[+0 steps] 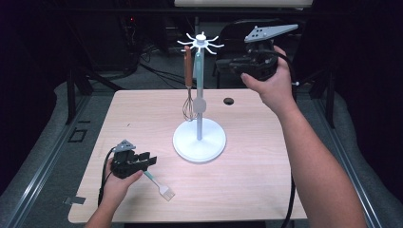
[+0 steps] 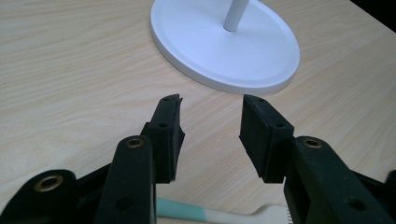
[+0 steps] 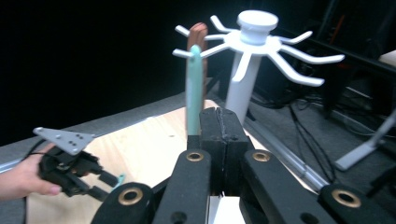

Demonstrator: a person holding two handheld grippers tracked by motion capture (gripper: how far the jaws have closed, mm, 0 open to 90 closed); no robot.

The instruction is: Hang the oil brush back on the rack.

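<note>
1. The work in hand looks like hanging kitchen utensils on the white hook stand (image 1: 199, 95), which rises from a round base near the middle of the tabletop (image 1: 142, 118).
2. Done, as far as can be judged: two utensils already hang from the stand's top hooks, a whisk (image 1: 189, 90) with a brown handle and a pale teal-handled utensil (image 3: 193, 88) just beside the stand's pole.
3. Left to do: the teal-handled brush (image 1: 160, 186) lies flat on the tabletop, in front of the stand's base and to its left.
4. The left gripper (image 1: 145, 160) rests low over the brush handle, its jaws released and parted with nothing between the pads.
5. The right gripper (image 3: 224, 128) is held high beside the stand's hook ring, its jaws clenched together and empty.
6. No container is on the tabletop; the stand is the only holder, and most of its hooks are free.
</note>
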